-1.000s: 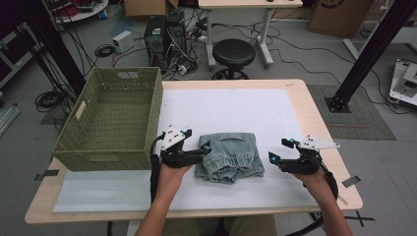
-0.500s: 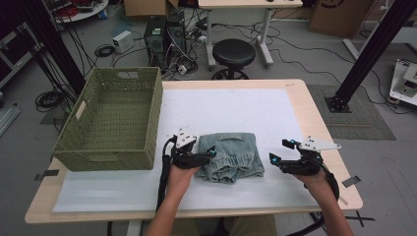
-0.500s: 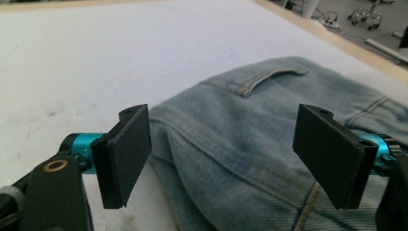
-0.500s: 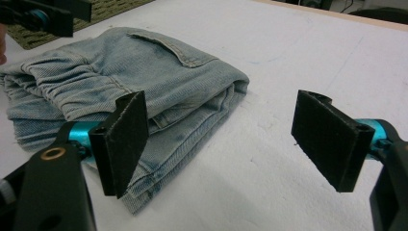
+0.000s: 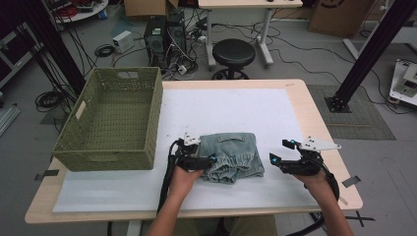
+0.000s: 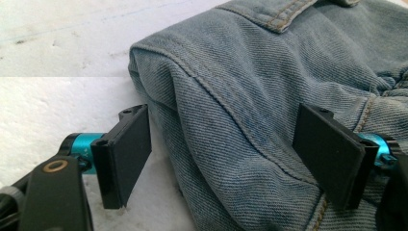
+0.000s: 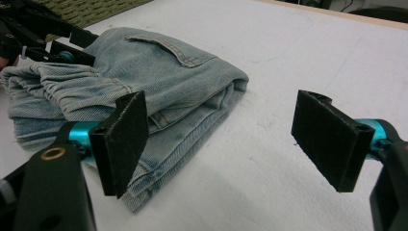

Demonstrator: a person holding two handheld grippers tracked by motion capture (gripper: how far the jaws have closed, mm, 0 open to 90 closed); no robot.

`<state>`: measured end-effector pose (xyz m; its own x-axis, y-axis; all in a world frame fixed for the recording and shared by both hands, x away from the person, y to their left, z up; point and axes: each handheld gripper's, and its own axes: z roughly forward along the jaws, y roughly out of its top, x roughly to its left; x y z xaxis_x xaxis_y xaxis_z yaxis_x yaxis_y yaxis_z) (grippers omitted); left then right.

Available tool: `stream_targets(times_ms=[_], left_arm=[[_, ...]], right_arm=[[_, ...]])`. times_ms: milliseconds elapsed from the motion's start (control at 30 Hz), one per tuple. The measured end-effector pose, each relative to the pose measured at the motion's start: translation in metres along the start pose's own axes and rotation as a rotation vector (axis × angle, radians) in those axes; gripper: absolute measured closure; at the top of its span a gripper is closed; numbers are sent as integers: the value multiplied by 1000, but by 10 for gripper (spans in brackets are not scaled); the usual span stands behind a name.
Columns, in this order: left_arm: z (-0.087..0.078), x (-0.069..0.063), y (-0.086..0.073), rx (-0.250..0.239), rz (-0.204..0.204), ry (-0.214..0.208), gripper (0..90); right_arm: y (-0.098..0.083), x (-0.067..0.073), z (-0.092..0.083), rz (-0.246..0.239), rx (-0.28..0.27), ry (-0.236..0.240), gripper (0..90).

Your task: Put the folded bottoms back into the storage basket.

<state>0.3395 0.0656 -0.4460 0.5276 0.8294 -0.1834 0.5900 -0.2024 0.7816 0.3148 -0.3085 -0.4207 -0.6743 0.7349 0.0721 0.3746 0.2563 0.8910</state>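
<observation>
Centre frame: white-padded wooden surface (image 5: 236, 108) | left: empty green woven basket (image 5: 110, 118) | folded blue denim garment (image 5: 233, 155) | left gripper (image 5: 209, 160) open astride garment edge | right gripper (image 5: 278, 155) open, empty.

The folded jeans (image 6: 250, 110) are made of faded blue denim, a twilled cloth with raised stitched seams. The pads (image 7: 122, 142) of the right gripper (image 7: 226, 144) are faced with matt black, slightly grainy material, mounted on glossy blue anodised metal. A woven green basket (image 5: 113, 118) and a matt white sheet (image 5: 236, 110) over the wooden table (image 5: 314, 103) are seen.

left gripper (image 5: 212, 160) jaws open, right gripper (image 5: 280, 151) jaws open
</observation>
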Motion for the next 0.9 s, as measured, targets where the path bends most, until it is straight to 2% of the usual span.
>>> stream_targets(times_ms=[100,333,500,733,833,900], left_arm=[[6,3,-1,31,-41,-22,212],[8,2,0,31,-43,-30,204],[8,3,-1,21,-33,-59,267],[8,3,-2,9,-46,-69,452],[8,2,-3,10,-62,-93,566],[8,0,-3,3,-50,-98,636]], right_arm=[[0,-1,-1,1,2,-2,210],[0,0,0,3,0,-2,210],[1,0,2,3,2,-1,210],[1,-1,3,8,-2,0,210],[1,-1,2,11,-1,-3,210],[1,-1,2,12,-1,-4,210]])
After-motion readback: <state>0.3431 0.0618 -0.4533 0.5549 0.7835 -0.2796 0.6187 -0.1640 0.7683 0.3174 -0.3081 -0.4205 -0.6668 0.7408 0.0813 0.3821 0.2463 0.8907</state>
